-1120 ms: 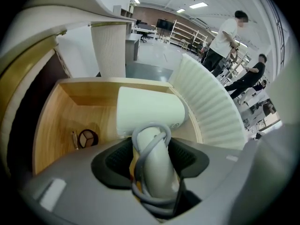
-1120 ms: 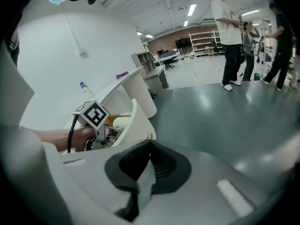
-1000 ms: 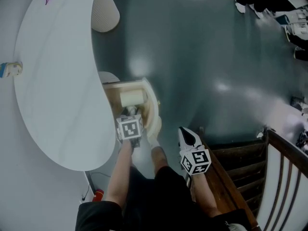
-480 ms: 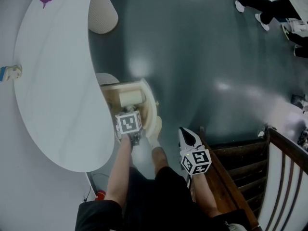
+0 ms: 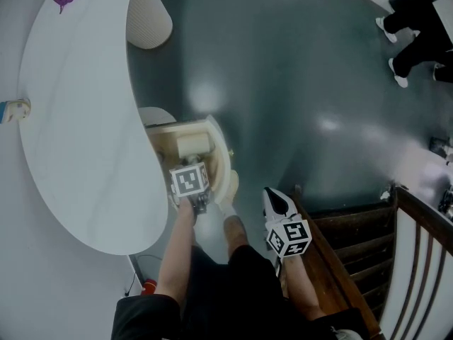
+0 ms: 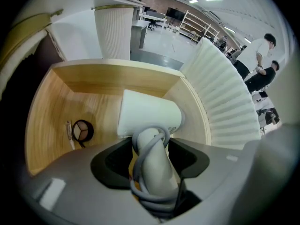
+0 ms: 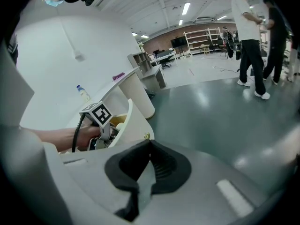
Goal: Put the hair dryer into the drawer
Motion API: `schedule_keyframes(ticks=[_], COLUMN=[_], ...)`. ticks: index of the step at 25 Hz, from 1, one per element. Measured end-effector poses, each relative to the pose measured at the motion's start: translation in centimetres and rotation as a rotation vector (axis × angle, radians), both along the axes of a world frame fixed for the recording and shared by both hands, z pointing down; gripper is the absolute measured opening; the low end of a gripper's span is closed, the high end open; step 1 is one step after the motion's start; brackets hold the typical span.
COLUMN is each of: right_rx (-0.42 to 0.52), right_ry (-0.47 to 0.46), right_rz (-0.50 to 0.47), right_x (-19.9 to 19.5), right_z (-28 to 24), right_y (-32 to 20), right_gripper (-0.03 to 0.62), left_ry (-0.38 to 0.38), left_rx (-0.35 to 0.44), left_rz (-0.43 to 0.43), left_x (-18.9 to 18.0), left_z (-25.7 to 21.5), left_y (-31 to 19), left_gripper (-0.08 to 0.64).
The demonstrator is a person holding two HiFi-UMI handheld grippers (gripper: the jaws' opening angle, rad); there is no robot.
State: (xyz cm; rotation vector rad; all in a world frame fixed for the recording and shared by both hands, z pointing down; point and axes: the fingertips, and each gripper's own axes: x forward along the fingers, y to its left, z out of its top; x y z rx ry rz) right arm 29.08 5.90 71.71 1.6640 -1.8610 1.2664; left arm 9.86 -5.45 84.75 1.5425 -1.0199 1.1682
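Note:
The white hair dryer (image 6: 147,114) lies with its barrel on the wooden bottom of the open drawer (image 6: 47,111), its handle pointing up with the grey cord wound round it. My left gripper (image 6: 150,149) points steeply down into the drawer and is shut on that handle. In the head view the left gripper (image 5: 190,180) hangs over the drawer (image 5: 225,154), and the hair dryer's barrel (image 5: 192,145) shows beyond it. My right gripper (image 5: 276,198) stays to the right of the drawer, above the floor. The right gripper (image 7: 149,146) is shut and holds nothing.
A small black round piece (image 6: 83,131) lies at the drawer's left. The white curved table (image 5: 78,119) carries a bottle (image 5: 14,108). A ribbed white column (image 5: 148,20) stands behind. Dark wooden rails (image 5: 354,246) are at the right. People (image 5: 417,20) stand far off.
Both grippers stay nearly where they were. The people at the top right of the head view have walked further right.

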Motion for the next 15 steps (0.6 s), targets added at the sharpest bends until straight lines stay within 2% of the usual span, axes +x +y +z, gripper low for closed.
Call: schedule_keyframes(ticks=[6,15], right_rx=[0.006,0.019], right_ry=[0.002,0.010], right_rz=[0.001,0.000], right_x=[-0.2,-0.4], right_z=[-0.2,-0.9], right_y=[-0.4,-0.3], right_gripper=[0.003,0.003], left_ry=[0.013,-0.023], left_rx=[0.008,0.054], left_rz=[0.002,0.050], left_x=[0.1,-0.6], left_z=[0.0,-1.3], left_y=[-0.1,0.8], left_gripper=[0.256,0.267])
